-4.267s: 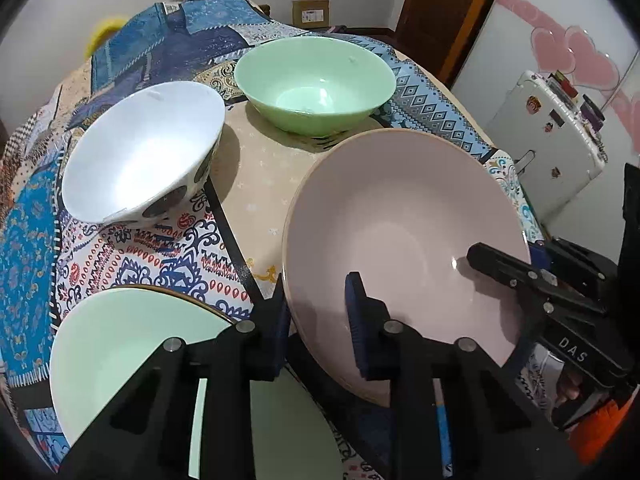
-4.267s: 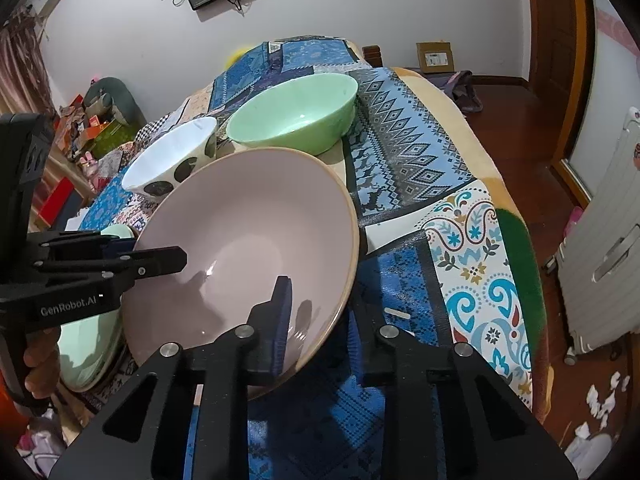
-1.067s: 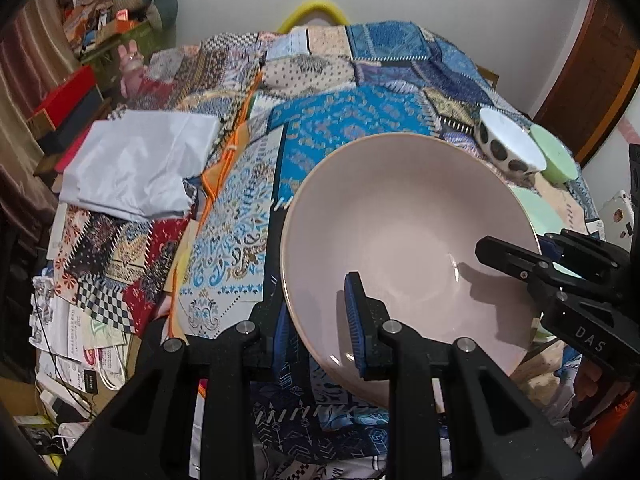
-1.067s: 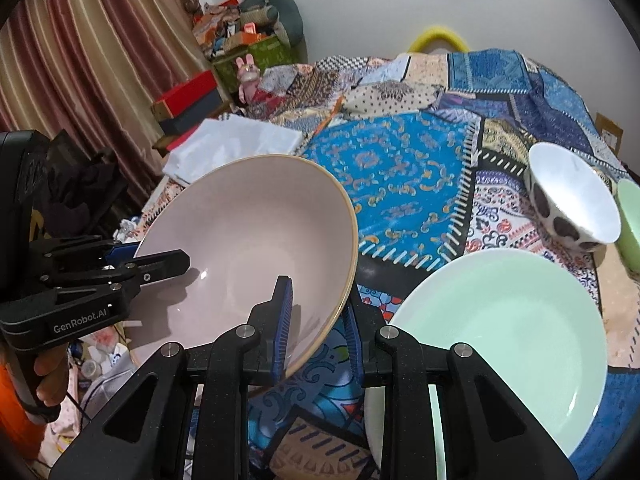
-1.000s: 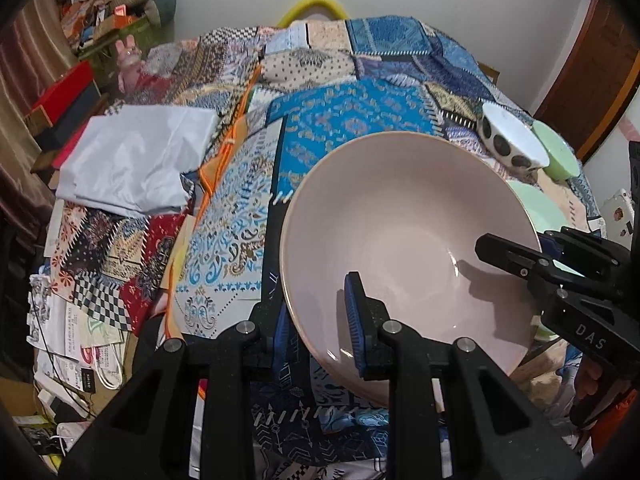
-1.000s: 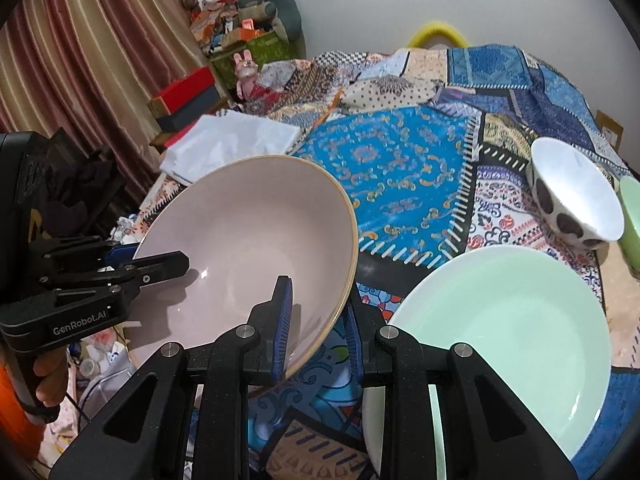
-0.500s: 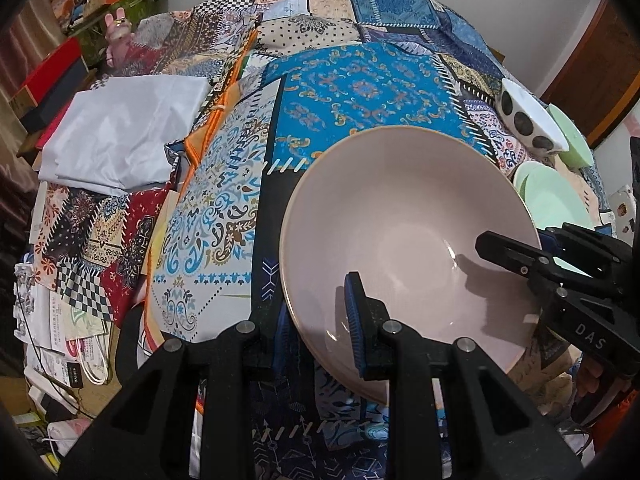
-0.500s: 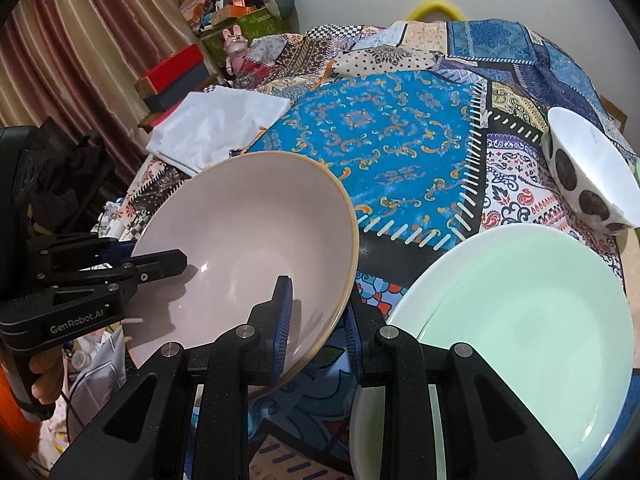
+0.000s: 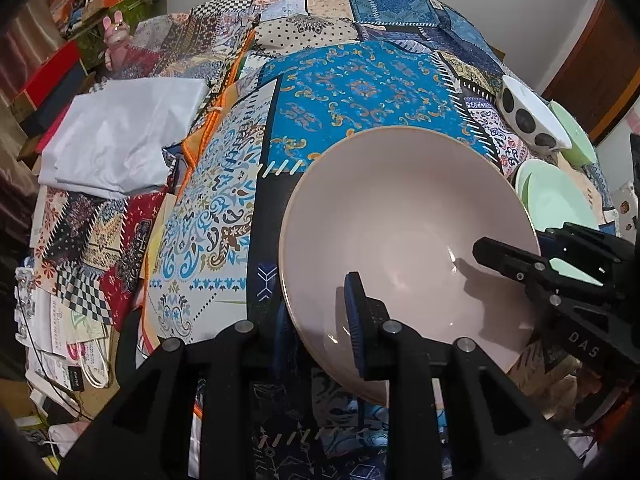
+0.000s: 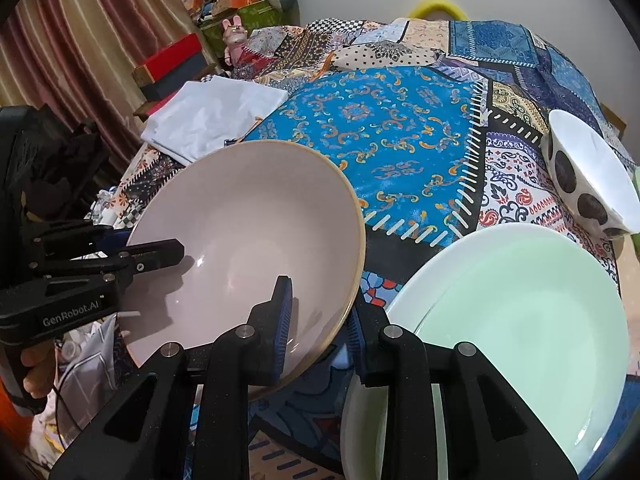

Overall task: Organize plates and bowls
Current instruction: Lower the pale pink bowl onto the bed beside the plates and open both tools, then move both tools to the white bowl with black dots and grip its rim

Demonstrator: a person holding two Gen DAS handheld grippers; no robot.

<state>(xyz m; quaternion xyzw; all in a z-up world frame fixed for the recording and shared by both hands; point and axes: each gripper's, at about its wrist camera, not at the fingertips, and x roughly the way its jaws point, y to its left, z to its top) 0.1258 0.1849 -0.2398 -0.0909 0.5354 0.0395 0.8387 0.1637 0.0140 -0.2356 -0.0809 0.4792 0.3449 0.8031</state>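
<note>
So both grippers [image 9: 316, 316] [image 10: 320, 320] clamped the pink plate [image 9: 404, 216] rim; green plate [image 10: 520, 312], bowls right, still unstacked.

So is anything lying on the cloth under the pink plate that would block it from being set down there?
Nothing visible does. The pink plate hangs by its rim from the left gripper and right gripper over bare patchwork cloth. The green plate lies beside it and the white sheet farther off. The cloth right under the plate is hidden.
</note>
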